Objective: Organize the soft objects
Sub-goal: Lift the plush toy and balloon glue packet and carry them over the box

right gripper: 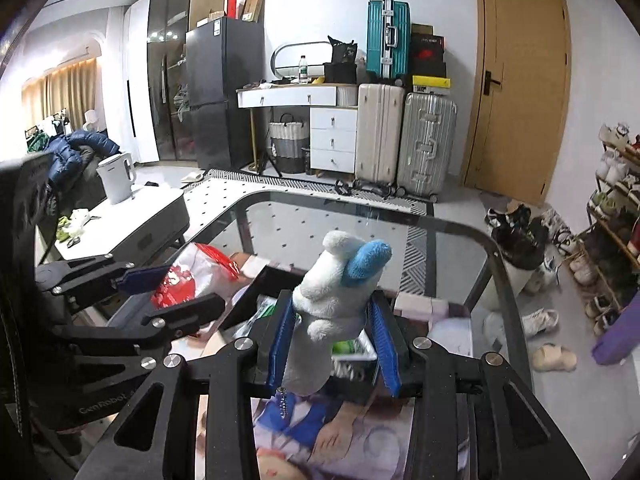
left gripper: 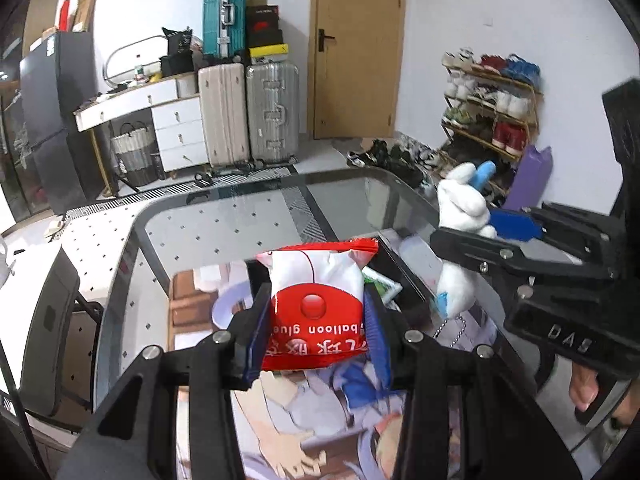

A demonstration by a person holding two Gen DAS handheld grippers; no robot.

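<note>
My left gripper [left gripper: 316, 316] is shut on a puffy red and white packet [left gripper: 318, 304] printed "balloon glue", held above the glass table [left gripper: 240, 216]. The right gripper [right gripper: 334, 334] is shut on a white plush toy [right gripper: 324, 300] with blue ears and a bead chain hanging below it. In the left wrist view the right gripper [left gripper: 486, 230] comes in from the right, carrying the plush toy [left gripper: 464, 204]. In the right wrist view the left gripper [right gripper: 176, 292] stands at the left with the packet [right gripper: 192, 276]. A black tray [right gripper: 272, 280] with small green and white items lies below both.
A printed cartoon mat [left gripper: 320, 420] covers the near part of the table. Beyond the table's far edge stand suitcases [left gripper: 248, 112], a white drawer unit [left gripper: 176, 132], a wooden door [left gripper: 356, 48] and a shoe rack [left gripper: 492, 108]. A low white table with a kettle [right gripper: 116, 176] stands at the left.
</note>
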